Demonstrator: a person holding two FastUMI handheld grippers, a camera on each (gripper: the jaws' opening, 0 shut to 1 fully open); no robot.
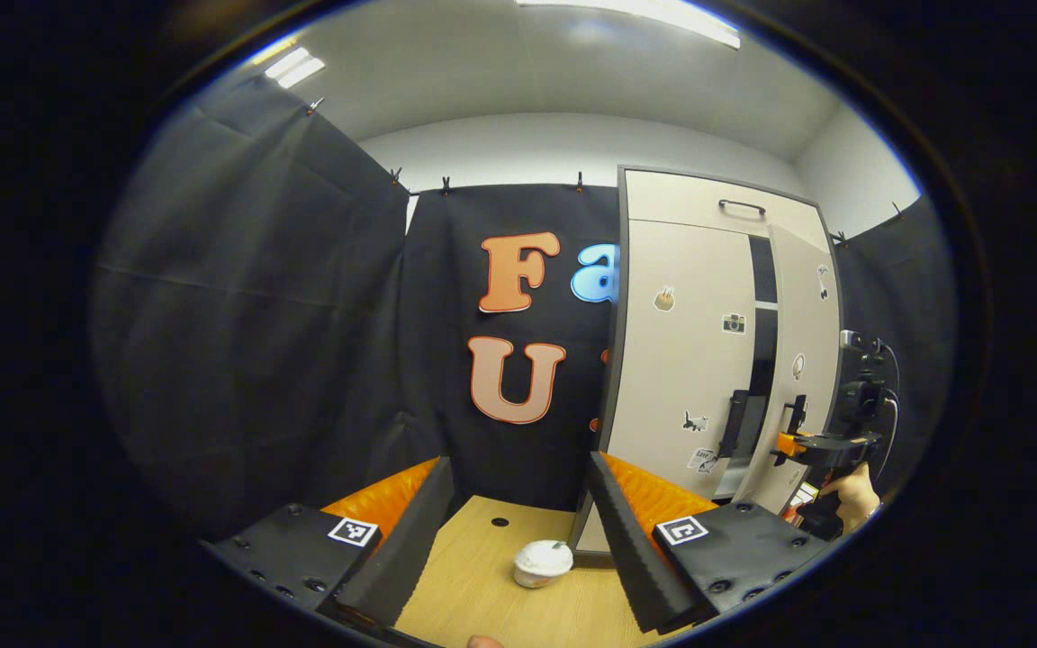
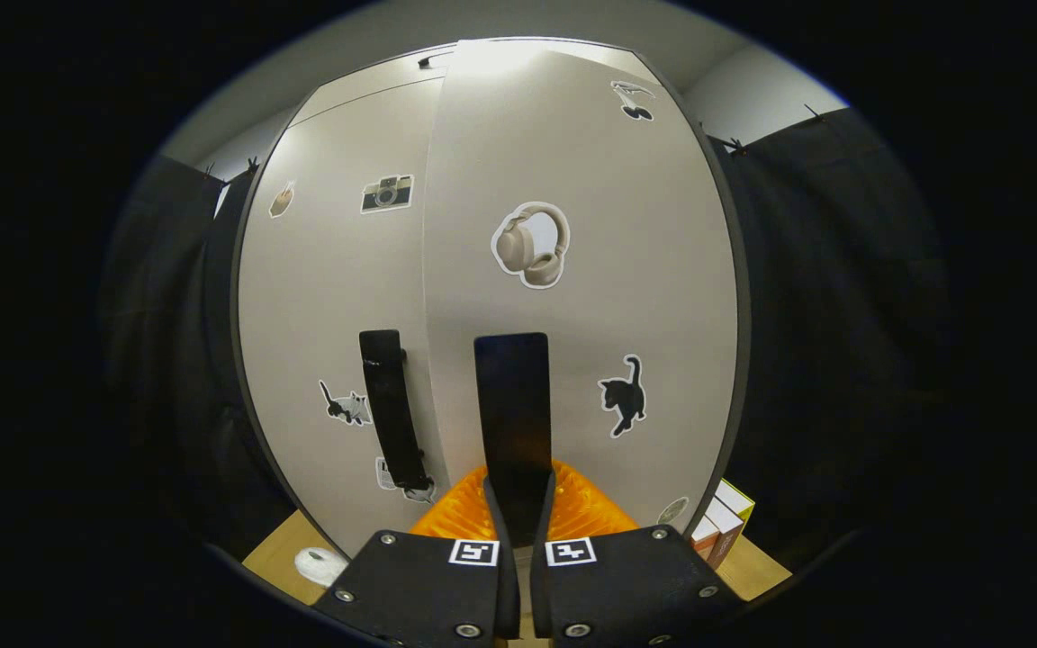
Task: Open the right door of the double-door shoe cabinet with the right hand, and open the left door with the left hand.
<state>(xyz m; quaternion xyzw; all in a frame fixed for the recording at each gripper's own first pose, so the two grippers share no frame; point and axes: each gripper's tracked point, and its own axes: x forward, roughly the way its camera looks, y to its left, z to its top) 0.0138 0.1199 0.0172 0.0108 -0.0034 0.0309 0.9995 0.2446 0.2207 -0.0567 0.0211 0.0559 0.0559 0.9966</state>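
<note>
The pale shoe cabinet (image 1: pixel 689 270) stands on the right of the left gripper view. Its right door (image 2: pixel 590 270) is swung out a little, and a dark gap (image 1: pixel 761 306) shows beside the left door (image 2: pixel 338 297). My right gripper (image 2: pixel 518 486) is shut on the right door's black vertical handle (image 2: pixel 511 396). A hand (image 1: pixel 852 499) holds that gripper (image 1: pixel 789 444) at the handle (image 1: pixel 795 412). The left door's black handle (image 2: pixel 392 409) (image 1: pixel 734 421) is free. My left gripper (image 1: pixel 518 468) is open, well short of the cabinet and to its left.
The cabinet stands on a wooden table (image 1: pixel 482 594). A small white cup (image 1: pixel 543 562) (image 2: pixel 320 564) sits on the table ahead of my left gripper. Small boxes (image 2: pixel 721 522) stand at the cabinet's right foot. Black cloth walls close in on all sides.
</note>
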